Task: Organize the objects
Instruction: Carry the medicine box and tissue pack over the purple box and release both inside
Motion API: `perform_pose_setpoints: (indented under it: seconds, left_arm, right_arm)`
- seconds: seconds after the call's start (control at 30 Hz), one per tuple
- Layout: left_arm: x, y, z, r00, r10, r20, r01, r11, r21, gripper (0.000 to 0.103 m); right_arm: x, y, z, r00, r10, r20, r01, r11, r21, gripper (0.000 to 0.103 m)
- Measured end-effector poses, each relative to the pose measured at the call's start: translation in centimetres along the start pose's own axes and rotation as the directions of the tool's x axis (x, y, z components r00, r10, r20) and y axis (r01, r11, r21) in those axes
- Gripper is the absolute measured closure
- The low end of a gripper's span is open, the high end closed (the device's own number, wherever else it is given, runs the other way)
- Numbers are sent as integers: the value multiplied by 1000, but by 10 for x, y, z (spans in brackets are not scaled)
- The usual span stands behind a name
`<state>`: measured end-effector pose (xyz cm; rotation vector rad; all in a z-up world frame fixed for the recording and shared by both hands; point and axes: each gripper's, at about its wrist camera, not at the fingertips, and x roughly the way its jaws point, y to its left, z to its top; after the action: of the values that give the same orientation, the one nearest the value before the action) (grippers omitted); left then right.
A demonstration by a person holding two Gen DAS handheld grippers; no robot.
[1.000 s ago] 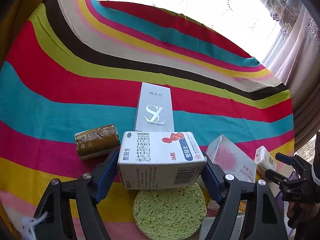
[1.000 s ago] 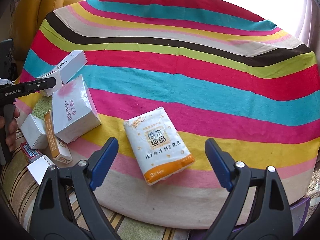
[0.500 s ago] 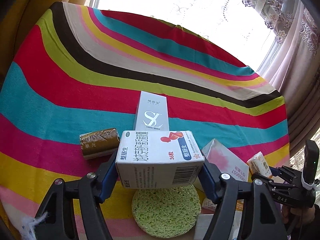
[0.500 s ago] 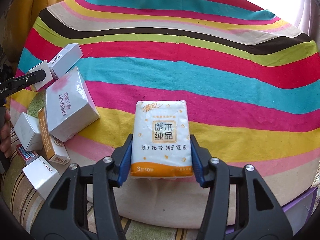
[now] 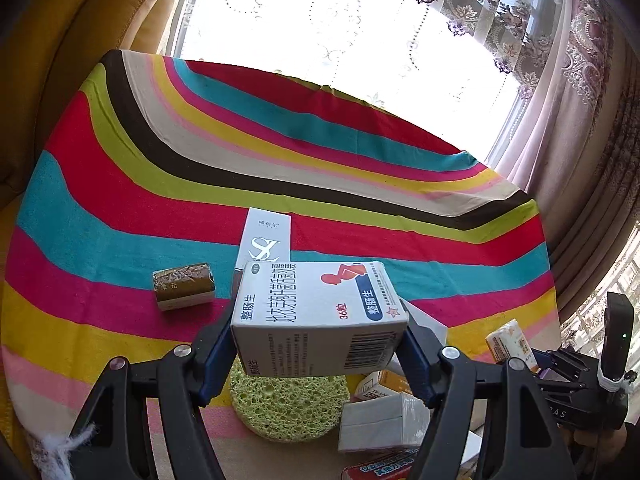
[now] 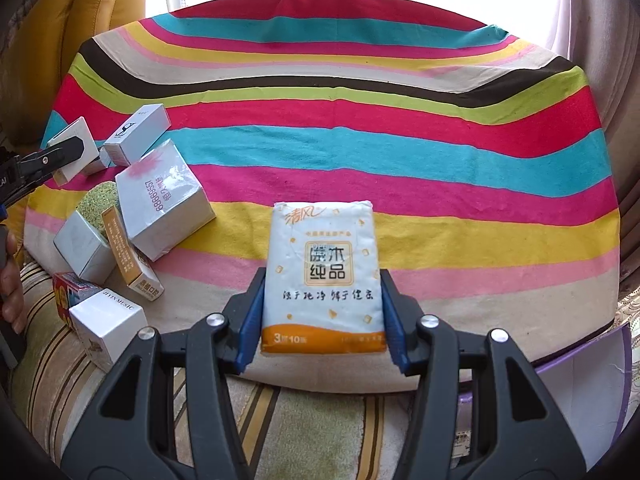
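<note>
**Both grippers loaded above the striped desk**

While our left gripper (image 5: 320, 344) pinches the white medicine box (image 5: 320, 316) by its two short ends, the blue pads press flat against the cardboard and the box sits level between them, barcode face toward the camera. Beyond the fingertips lies a white carton with an SL logo (image 5: 266, 242) on the striped cloth (image 5: 160, 200) that covers the desk, partly hidden behind the held box. Off to the left of the gripper rests a small brown-and-gold packet (image 5: 184, 286), apart from everything else. Directly beneath the held box we see a round green sponge (image 5: 288, 404), and just to its right a cluster of small white and orange boxes (image 5: 384, 412).

Our right gripper (image 6: 322, 316) is clamped on a tissue pack (image 6: 322, 276), its pads pressing the pack's two long sides near the orange lower edge; the pack stands lengthwise between the fingers, printed face up. We cannot tell whether it is clear of the cloth (image 6: 440, 152). Far left of this gripper sits the heap of boxes: a large white carton with pink print (image 6: 164, 204), an orange-edged box (image 6: 128, 260) leaning beside it, and a white cube (image 6: 108, 324) nearest us.
</note>
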<state>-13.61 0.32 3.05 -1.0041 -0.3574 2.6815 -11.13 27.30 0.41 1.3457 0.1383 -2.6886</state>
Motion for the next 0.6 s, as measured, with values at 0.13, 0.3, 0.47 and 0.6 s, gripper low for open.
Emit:
perform_pose_setpoints:
  seconds: [0.13, 0.3, 0.47, 0.6]
  left_arm:
    - [-12, -13, -8, 1000, -19, 3, 18, 1000, 15, 31]
    - [-25, -35, -19, 998, -60, -7, 60, 997, 40, 31]
    - [-28, -63, -30, 994, -102, -33, 104, 991, 79, 31]
    - [-27, -84, -38, 989, -133, -61, 139, 984, 111, 31]
  right_arm:
    - [-12, -4, -10, 1000, -1, 9, 1, 999, 32, 47]
    - [-28, -12, -25, 1000, 9, 21, -10, 997, 72, 47]
    - [-43, -23, -41, 1000, 12, 22, -14, 994, 110, 47]
    - [-52, -33, -55, 1000, 12, 21, -15, 990, 139, 47]
